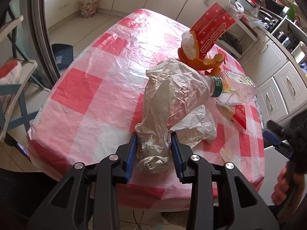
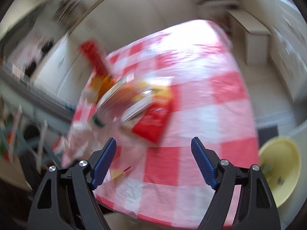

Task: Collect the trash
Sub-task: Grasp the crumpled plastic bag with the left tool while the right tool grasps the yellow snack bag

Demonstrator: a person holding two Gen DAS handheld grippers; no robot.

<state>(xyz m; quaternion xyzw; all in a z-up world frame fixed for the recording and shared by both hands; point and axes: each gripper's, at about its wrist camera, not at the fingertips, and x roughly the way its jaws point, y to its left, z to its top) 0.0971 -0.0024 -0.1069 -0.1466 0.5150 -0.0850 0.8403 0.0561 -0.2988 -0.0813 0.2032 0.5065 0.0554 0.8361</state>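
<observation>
My left gripper (image 1: 154,136) is shut on a crumpled whitish plastic bag (image 1: 165,99) near the front edge of a table with a red-and-white checked cover (image 1: 92,88). The bag rests on white crumpled paper (image 1: 199,124) and touches a clear plastic bottle (image 1: 236,88) with a green label. Behind them lie orange peel (image 1: 207,61) and a red carton (image 1: 213,26) that sticks up. My right gripper (image 2: 153,143) is open and empty, over the table edge (image 2: 172,207); its view is blurred and shows the bottle (image 2: 119,103) and a red packet (image 2: 153,122).
Kitchen cabinets (image 1: 276,80) and a cluttered counter run along the right. A yellow bin (image 2: 282,170) stands on the floor to the right of the table. A floral bag (image 1: 88,6) and a dark blue box (image 1: 62,55) sit on the floor. The right gripper shows at right (image 1: 278,138).
</observation>
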